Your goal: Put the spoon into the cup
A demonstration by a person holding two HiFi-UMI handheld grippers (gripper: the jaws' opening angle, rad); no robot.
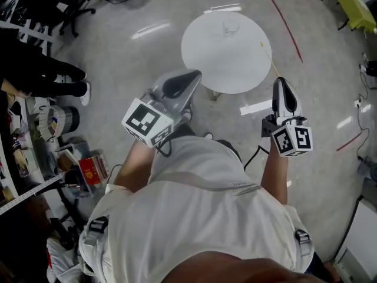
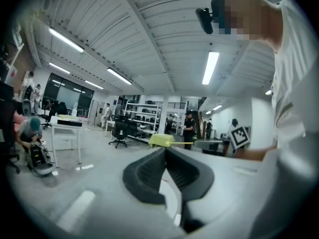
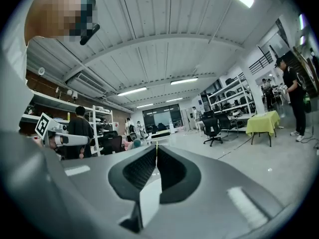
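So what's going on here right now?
A person stands short of the round table with a gripper in each hand. The right gripper is shut on a thin yellow spoon that points toward the table. The left gripper is shut and empty. The clear cup sits on the table, with no spoon in it yet.

Bright ceiling strip lights, floor glare, fisheye-warped edges

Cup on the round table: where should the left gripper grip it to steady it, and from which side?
Grip the cup across its side wall, from the near left with the left gripper. It looks upright on the white table, so a side hold probably leaves its mouth free for the yellow spoon in the right gripper. Open the shut jaws first.
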